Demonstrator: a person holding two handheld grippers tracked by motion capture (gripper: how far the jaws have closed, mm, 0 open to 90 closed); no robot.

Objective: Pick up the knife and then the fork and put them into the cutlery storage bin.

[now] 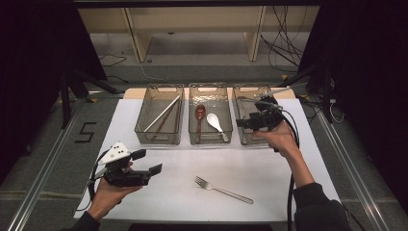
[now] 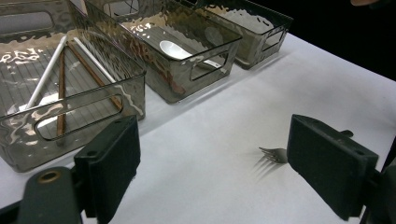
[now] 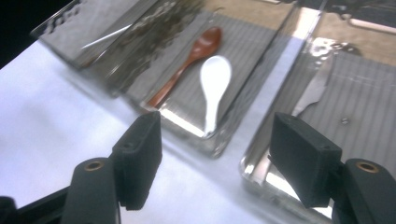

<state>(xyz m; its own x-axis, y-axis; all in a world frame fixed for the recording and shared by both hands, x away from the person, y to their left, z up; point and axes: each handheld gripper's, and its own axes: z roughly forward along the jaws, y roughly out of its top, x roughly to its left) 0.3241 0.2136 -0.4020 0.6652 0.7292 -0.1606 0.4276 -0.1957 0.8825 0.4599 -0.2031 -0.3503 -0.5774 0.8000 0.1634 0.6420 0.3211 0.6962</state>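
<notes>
three clear bins across the upper centre: left bin [image 1: 159, 115] holds chopsticks [image 1: 162, 114], middle bin [image 1: 210, 114] two spoons [image 1: 215, 122]; fork [image 1: 223, 189] lies on the desk at lower centre; left gripper [image 1: 146, 162] and right gripper [image 1: 246, 119] both spread, empty.

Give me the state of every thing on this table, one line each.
Left hand-held gripper: open, holding nothing.
Right hand-held gripper: open, holding nothing, over the right bin.
Fork: lying flat on the white mat, untouched.
Left bin: holds chopsticks.
Middle bin: holds a red-brown spoon and a white spoon.
Right bin: holds a metal utensil, lying flat.
</notes>
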